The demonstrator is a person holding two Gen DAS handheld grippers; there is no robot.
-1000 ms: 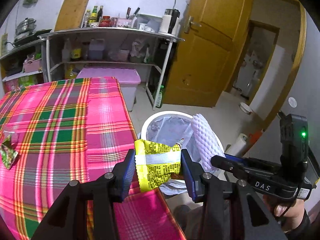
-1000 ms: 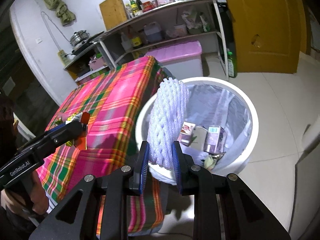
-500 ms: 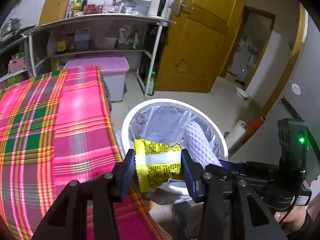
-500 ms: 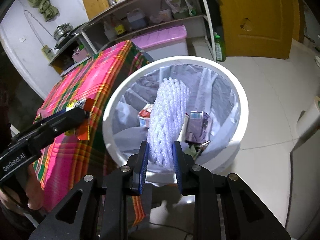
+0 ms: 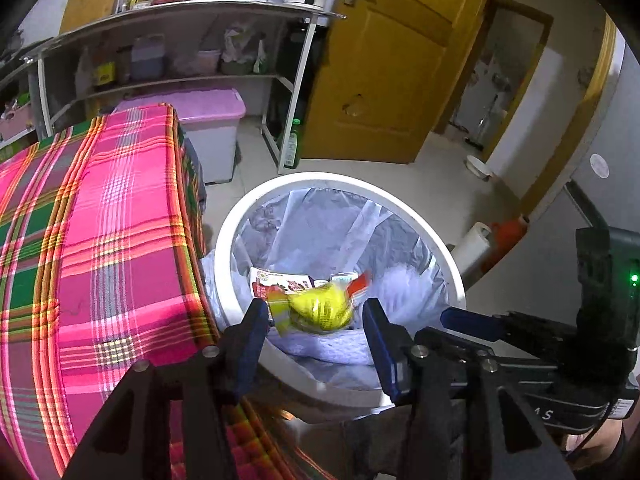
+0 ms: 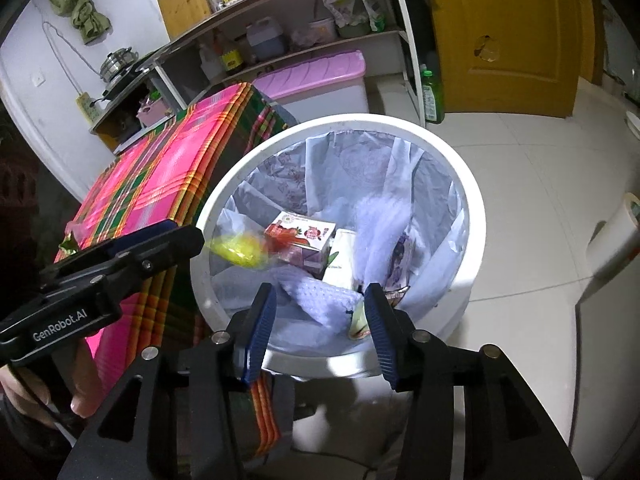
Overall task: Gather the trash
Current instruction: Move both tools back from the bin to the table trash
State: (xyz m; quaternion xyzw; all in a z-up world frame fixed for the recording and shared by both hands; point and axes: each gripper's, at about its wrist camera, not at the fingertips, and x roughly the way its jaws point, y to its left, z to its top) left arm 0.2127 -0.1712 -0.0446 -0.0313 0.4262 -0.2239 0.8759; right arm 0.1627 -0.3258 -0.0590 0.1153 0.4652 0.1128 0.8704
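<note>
Both grippers, left gripper [image 5: 316,332] and right gripper [image 6: 320,320], are spreading their fingers over the white bin [image 6: 476,216], the yellow wrapper [image 5: 320,312] and foam fruit net [image 6: 320,300] dropping in, while one wrapper [image 6: 68,242] is waiting at the tablecloth's [image 5: 120,220] near edge.

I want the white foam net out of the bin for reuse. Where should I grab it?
Probably from straight above, since the bin's walls block every side approach. Pinch the foam net across the raised fold lying against the near wall; its soft mesh should squash between the jaws.
</note>
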